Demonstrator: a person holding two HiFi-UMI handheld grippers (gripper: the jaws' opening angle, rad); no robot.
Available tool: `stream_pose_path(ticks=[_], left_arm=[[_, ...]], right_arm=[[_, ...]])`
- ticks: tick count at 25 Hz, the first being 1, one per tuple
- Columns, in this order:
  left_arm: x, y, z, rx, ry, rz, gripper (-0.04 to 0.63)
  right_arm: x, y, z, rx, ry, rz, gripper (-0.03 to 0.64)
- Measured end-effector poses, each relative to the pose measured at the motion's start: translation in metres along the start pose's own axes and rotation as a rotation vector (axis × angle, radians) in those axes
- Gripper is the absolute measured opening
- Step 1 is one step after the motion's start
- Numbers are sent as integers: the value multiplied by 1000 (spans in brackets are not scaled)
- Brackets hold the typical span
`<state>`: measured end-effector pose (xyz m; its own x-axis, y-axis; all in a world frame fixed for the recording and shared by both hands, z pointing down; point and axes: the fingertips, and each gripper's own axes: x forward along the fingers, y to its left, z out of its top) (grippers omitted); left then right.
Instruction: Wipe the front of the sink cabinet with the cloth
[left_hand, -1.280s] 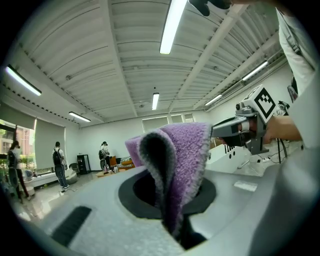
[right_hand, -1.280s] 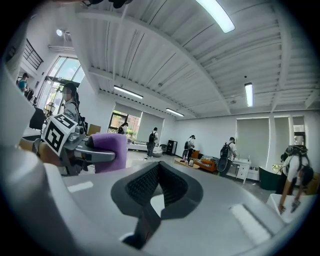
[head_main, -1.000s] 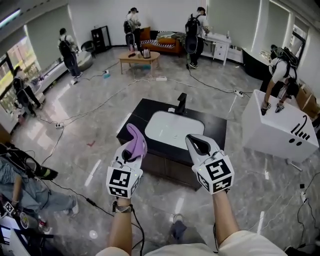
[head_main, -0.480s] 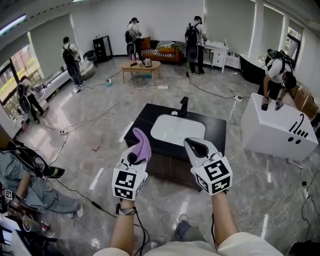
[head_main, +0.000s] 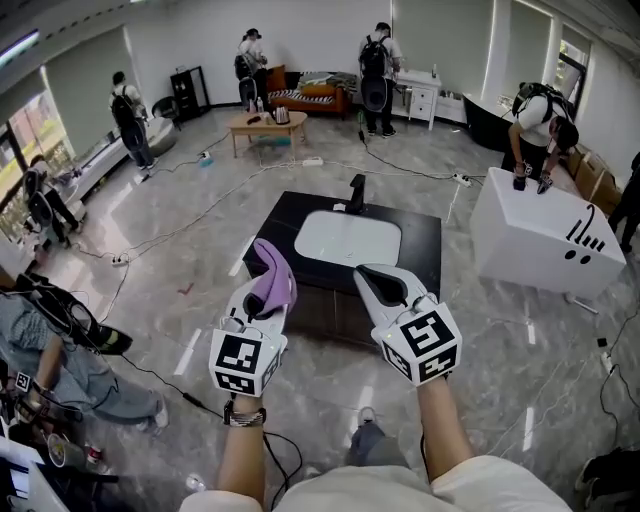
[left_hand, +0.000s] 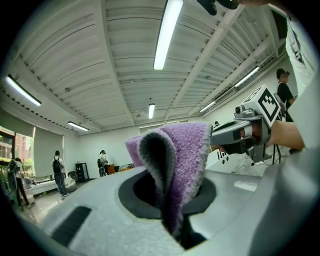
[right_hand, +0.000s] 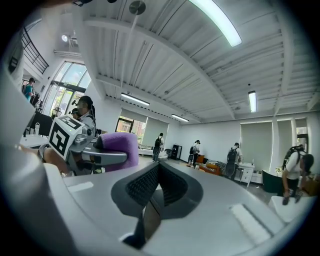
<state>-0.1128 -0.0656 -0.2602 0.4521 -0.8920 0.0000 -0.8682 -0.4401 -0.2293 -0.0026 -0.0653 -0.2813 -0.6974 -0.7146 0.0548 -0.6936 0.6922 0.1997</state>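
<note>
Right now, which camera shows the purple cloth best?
The left gripper view: the purple cloth fills its centre, folded and pinched between the jaws. The head view shows it small in the left gripper; the right gripper view catches only its side.

Floor: glossy grey marbled tiles (head_main: 170, 300), pale light streaks reflected in them.
Centre: sink cabinet (head_main: 335, 308) stands directly on the floor, dark front.
Cabinet top: black slab, white basin (head_main: 347, 238) set in it, black faucet (head_main: 357, 190) at the far edge.
Right: white block unit (head_main: 540, 250) on the floor, near the cabinet, apart from it.
Far: low wooden table (head_main: 264, 124); small items on it, too small to tell.
Cables: leads (head_main: 205, 212) trail over the tiles; power strip (head_main: 312, 160) lies beyond the cabinet.
Back wall: orange sofa (head_main: 322, 96), white cupboard (head_main: 425, 92), black shelf unit (head_main: 190, 85).
</note>
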Motion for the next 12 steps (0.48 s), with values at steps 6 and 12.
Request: stream_pose_path(ticks=[6,12], left_arm=[[-6,-12,5,1,-10,-21,49],[-9,-12,4,12,-12,-18,49]], right_arm=[[-10,13,-1,4,-1,9,5],[-12,15,-4,13,-12,4,5]])
